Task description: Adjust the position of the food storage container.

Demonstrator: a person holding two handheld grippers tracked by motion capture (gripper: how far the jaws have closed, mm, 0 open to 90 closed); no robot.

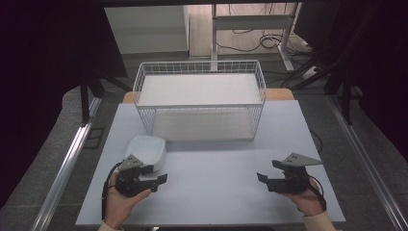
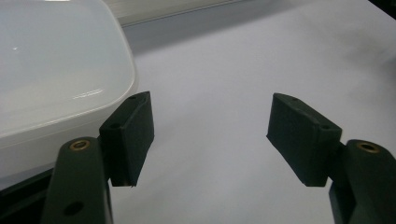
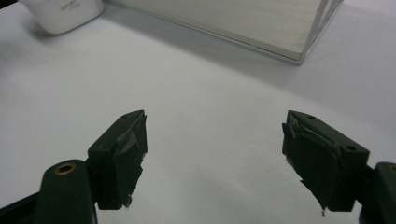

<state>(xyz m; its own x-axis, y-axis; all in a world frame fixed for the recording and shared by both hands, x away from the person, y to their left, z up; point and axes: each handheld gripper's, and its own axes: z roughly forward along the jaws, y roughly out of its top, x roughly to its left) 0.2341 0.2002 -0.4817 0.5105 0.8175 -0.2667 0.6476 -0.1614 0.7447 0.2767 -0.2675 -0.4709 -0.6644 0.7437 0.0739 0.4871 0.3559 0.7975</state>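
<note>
White rounded-square container (image 1: 146,149) sits on table (image 1: 211,192), near-left, in front of wire basket (image 1: 199,98). Left gripper (image 1: 156,182) lies just beside it on the near side, pointing toward table centre; in the left gripper view the container (image 2: 56,70) lies just left of its jaws, contact unclear. Right gripper (image 1: 264,179) is well apart from it, so left is nearer. Both grippers: jaws spread wide, holding nothing, bare table between them

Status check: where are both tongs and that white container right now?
Left tongs open, beside white container, not gripping. Right tongs open, empty, over bare table. Wire basket behind, nothing in the way.
</note>
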